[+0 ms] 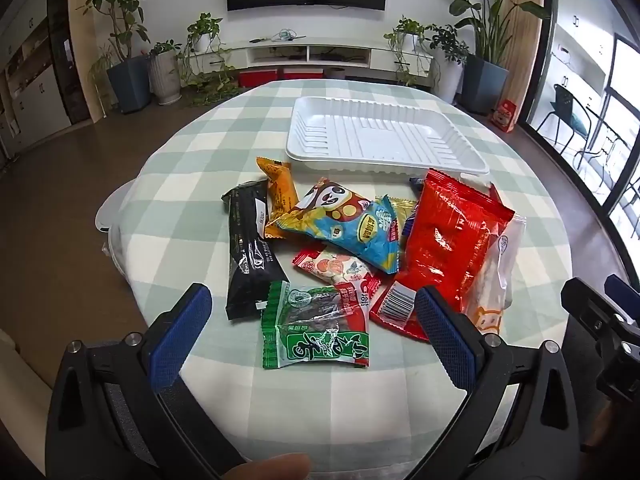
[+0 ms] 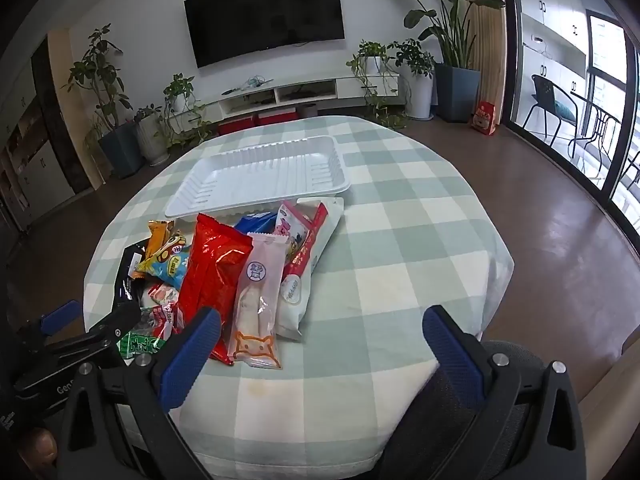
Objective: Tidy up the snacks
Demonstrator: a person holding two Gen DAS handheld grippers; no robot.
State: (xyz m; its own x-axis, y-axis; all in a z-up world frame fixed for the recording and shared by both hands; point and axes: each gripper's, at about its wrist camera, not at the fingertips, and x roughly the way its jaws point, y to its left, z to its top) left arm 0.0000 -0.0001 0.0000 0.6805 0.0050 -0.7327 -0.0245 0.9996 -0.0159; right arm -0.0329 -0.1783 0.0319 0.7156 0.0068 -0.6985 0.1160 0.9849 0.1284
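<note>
Two grippers hang over a round table (image 1: pixel 224 400) with a green and white checked cloth. The left gripper (image 1: pixel 312 332) has its blue pads far apart, and nothing is between them but air. Just under it lies a green snack pack (image 1: pixel 314 328), flat on the cloth. The right gripper (image 2: pixel 320 352) is wide apart too and holds nothing. Bare cloth shows between its fingers.

Many snacks sit in a messy pile near the front of the table. A big red bag (image 1: pixel 444 248) lies on top of other packs. A pale pink pack (image 2: pixel 258 300) with a little animal face leans on its right side. A blue bag with a panda face (image 1: pixel 344 224) is in the middle of the pile. A long black pack (image 1: pixel 244 256) lies at the left edge, and an orange pack (image 1: pixel 278 196) pokes out behind it. A small red and white candy pack (image 1: pixel 336 268) is tucked under the panda bag.

Behind the pile is a white plastic tray (image 1: pixel 384 160). The snacks nearest it touch its front rim. No snack is inside the tray.
</note>
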